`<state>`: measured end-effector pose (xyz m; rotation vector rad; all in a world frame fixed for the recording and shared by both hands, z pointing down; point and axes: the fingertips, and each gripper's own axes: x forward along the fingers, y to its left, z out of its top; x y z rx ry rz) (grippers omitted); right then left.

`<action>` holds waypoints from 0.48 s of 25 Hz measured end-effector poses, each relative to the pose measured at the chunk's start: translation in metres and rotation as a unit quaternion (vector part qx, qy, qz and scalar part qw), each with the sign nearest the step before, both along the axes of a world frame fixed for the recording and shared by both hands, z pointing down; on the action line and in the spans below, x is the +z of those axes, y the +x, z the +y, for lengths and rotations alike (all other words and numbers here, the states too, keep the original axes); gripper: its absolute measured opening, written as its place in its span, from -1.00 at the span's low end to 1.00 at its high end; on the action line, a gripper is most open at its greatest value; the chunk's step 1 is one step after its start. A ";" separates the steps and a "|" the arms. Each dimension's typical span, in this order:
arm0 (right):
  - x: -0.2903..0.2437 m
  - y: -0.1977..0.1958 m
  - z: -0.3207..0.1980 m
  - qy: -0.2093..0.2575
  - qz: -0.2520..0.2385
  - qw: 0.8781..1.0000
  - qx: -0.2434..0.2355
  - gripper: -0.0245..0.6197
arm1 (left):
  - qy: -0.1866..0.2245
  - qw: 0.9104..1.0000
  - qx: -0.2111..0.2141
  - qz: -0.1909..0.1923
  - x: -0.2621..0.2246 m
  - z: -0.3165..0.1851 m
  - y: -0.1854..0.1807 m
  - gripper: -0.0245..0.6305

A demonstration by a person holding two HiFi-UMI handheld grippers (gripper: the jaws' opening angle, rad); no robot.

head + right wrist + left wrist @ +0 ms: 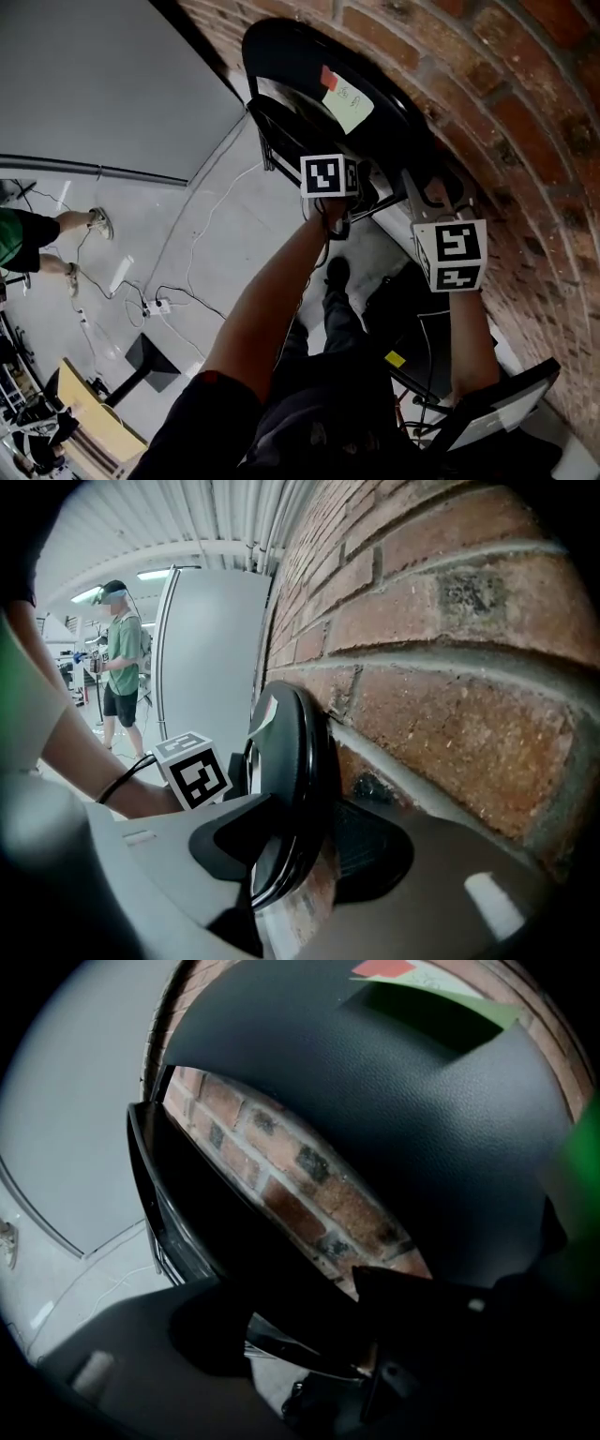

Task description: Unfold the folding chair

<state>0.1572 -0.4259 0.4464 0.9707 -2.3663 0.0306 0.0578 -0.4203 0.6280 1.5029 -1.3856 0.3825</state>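
Left gripper view: the left tool (319,1340) has its 2 jaws closed on a black edge of the folding chair (375,1119). The brick wall (309,1185) shows through a gap in the chair.

Right gripper view: the right tool (300,850) grips the chair's black rim, just beside the wall. A person (122,653) stands well apart.

Head view: the chair, folded, leans against the wall beside the grey floor (216,244). It has a green note (349,105) stuck to it. Both tools are on its near side, 1 beside the other.
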 end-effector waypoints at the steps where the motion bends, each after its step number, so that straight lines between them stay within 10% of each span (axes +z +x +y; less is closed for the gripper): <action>1: 0.000 0.000 0.000 0.001 -0.001 1.000 0.000 -0.33 | 0.001 1.000 0.000 0.002 -0.001 0.000 0.000 0.12; 12: 0.000 -0.004 -0.001 -0.003 -0.004 1.000 -0.009 -0.34 | 0.020 1.000 0.006 0.011 -0.001 0.002 -0.002 0.13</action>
